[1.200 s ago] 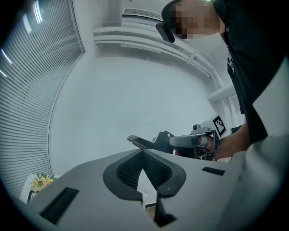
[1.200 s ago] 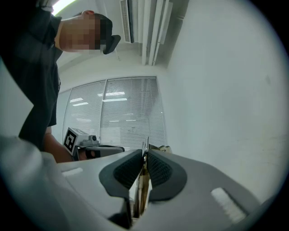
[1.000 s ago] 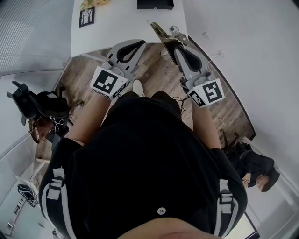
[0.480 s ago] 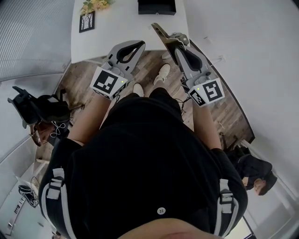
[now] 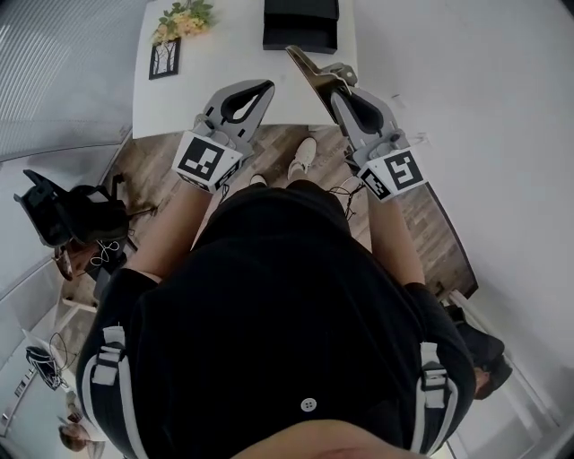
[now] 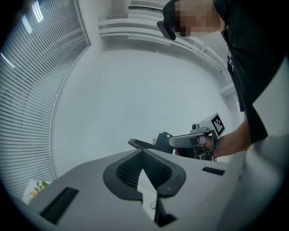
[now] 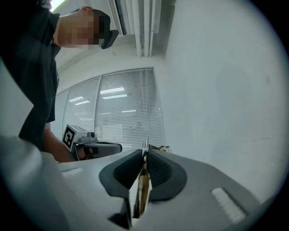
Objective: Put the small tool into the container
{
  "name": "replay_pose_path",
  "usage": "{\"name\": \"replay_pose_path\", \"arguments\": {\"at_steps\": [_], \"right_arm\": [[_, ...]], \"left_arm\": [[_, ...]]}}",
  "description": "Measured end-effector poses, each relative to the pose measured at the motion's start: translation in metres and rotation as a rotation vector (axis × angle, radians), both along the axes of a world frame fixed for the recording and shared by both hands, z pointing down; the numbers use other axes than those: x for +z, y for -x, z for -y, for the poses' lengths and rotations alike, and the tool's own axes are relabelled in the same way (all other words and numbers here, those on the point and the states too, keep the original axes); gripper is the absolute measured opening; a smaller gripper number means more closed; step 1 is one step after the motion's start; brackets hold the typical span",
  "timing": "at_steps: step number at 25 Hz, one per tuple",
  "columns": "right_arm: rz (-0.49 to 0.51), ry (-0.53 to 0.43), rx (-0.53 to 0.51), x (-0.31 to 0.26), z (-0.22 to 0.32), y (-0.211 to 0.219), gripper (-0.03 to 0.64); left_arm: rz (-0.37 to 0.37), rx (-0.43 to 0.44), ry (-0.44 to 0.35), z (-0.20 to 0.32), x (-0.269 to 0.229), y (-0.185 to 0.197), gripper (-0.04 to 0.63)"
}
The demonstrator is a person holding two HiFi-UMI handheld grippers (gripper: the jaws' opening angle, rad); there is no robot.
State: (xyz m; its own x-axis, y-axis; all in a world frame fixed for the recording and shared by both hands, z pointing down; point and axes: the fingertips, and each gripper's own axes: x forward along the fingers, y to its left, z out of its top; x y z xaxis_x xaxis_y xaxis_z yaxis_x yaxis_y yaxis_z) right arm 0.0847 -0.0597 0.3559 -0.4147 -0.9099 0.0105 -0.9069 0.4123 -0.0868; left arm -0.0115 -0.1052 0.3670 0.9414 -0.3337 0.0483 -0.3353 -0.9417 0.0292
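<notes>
Head view looks steeply down; gripper views upward.

The person wears a black short-sleeved top (image 5: 287, 305), a small white button (image 5: 309, 405) low on it, grey buckled straps (image 5: 109, 359) over both shoulders, and white shoes (image 5: 303, 154).

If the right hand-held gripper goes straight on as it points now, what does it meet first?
Likely the black container on the table; its tool aims there, though depth is unclear.
</notes>
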Motion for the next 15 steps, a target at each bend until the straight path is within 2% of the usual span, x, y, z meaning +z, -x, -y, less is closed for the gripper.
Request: {"name": "replay_pose_path", "arguments": {"at_steps": [7,15], "right_arm": [[0.004,0.024,-0.06,0.009,0.06,-0.049,0.041],[0.023,0.041,-0.118,0.021,0.104,-0.089,0.041]], "left_arm": [[0.008,-0.059,0.013,0.053,0.005,-0.047,0.008],[0.03,-0.128,0.02,0.086,0.012,-0.082,0.008]]}}
